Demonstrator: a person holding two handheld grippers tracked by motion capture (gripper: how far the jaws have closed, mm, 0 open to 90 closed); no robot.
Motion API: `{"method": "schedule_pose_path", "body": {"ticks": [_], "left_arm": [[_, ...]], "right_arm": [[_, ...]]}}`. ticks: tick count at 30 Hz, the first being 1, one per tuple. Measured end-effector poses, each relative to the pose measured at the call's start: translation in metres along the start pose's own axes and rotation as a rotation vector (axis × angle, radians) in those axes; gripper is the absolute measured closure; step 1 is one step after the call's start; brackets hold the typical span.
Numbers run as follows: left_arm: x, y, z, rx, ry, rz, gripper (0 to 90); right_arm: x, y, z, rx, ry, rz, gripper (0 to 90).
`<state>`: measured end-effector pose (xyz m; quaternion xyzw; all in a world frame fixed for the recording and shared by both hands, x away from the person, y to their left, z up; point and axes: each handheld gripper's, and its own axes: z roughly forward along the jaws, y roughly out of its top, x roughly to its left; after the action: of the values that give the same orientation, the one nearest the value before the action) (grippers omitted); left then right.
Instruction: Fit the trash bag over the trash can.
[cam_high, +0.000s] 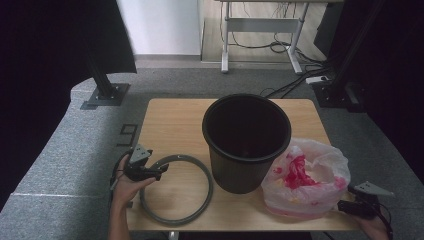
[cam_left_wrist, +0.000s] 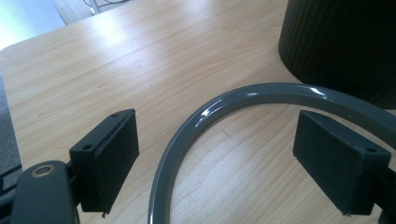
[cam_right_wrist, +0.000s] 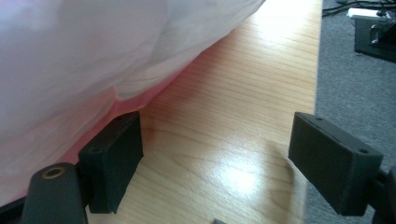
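left hand-held gripper (cam_high: 159, 171) jaws apart astride grey ring (cam_left_wrist: 224, 100) | right hand-held gripper (cam_high: 342, 206) jaws apart beside plastic bag (cam_high: 306, 176) | black bin (cam_high: 246, 142) waits between on table (cam_high: 172, 122)

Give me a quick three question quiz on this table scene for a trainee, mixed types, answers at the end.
1. True or false: the grey ring sits around the black bin.
2. What lies between the left tool's open jaws? A) ring B) bag C) cable
3. Fill in: the plastic bag lies on the bin's ____ side, seen from the high view.

Key: 1 false, it lies flat beside the bin. 2 A. 3 right, near the right tool.
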<state>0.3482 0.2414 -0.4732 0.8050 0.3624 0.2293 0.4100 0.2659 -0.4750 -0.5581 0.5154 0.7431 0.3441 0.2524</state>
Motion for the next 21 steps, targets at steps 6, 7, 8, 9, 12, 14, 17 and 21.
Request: {"method": "schedule_pose_path", "body": {"ticks": [6,7,8,9,12,14,17,21], "left_arm": [[-0.007,0.001,-0.001,-0.011,0.008,0.025,14.5],[-0.007,0.001,-0.001,-0.012,0.005,0.025,14.8],[-0.007,0.002,-0.001,-0.008,0.002,0.027,14.7],[-0.007,0.002,-0.001,-0.008,0.005,0.029,14.7],[-0.009,0.003,-0.002,-0.015,0.008,0.029,14.9],[-0.010,0.001,0.001,-0.013,0.001,0.025,14.9],[-0.012,-0.003,0.005,0.012,0.006,0.033,14.8],[-0.013,-0.006,0.014,0.029,-0.010,0.026,15.0]], "right_arm": [[-0.002,0.002,-0.010,-0.036,0.014,0.004,17.7],[-0.002,0.002,-0.012,-0.039,0.013,-0.001,17.7],[-0.002,0.002,-0.012,-0.038,0.012,-0.004,17.6],[-0.003,0.001,-0.013,-0.036,0.015,-0.007,17.6],[-0.004,0.002,-0.016,-0.032,0.023,-0.012,17.5],[-0.005,0.003,-0.018,-0.039,0.026,-0.009,17.5],[-0.005,0.005,-0.022,-0.051,0.024,-0.015,17.5],[-0.004,0.008,-0.032,-0.080,0.027,-0.019,17.6]]}}
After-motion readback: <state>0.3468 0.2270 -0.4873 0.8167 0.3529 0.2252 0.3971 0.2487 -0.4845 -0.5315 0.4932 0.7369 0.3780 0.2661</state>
